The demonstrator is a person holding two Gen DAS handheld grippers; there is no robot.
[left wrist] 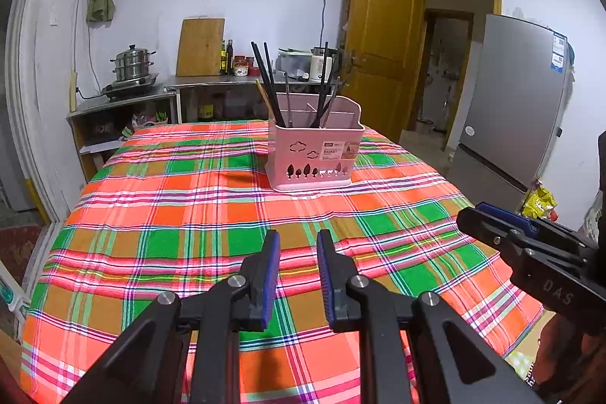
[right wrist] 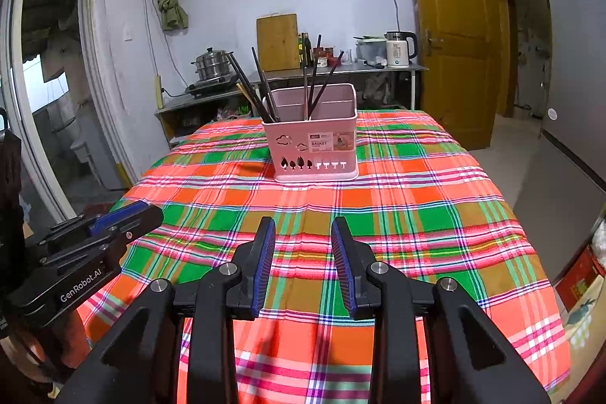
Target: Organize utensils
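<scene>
A pink utensil basket (left wrist: 316, 154) stands on the plaid tablecloth (left wrist: 189, 214), towards the far side of the table; it also shows in the right wrist view (right wrist: 312, 148). Several dark chopsticks (left wrist: 267, 78) and thin utensils stand upright in its compartments, as the right wrist view shows too (right wrist: 250, 86). My left gripper (left wrist: 298, 241) is open and empty, above the cloth well short of the basket. My right gripper (right wrist: 303, 230) is open and empty, beside the left one. Each gripper shows at the edge of the other's view: the right gripper (left wrist: 488, 218), the left gripper (right wrist: 128, 214).
A counter (left wrist: 227, 82) behind the table holds a steamer pot (left wrist: 132, 63), a cutting board (left wrist: 200, 46), bottles and a kettle (right wrist: 399, 50). A yellow door (left wrist: 382, 52) and a grey fridge (left wrist: 515, 101) stand at the right.
</scene>
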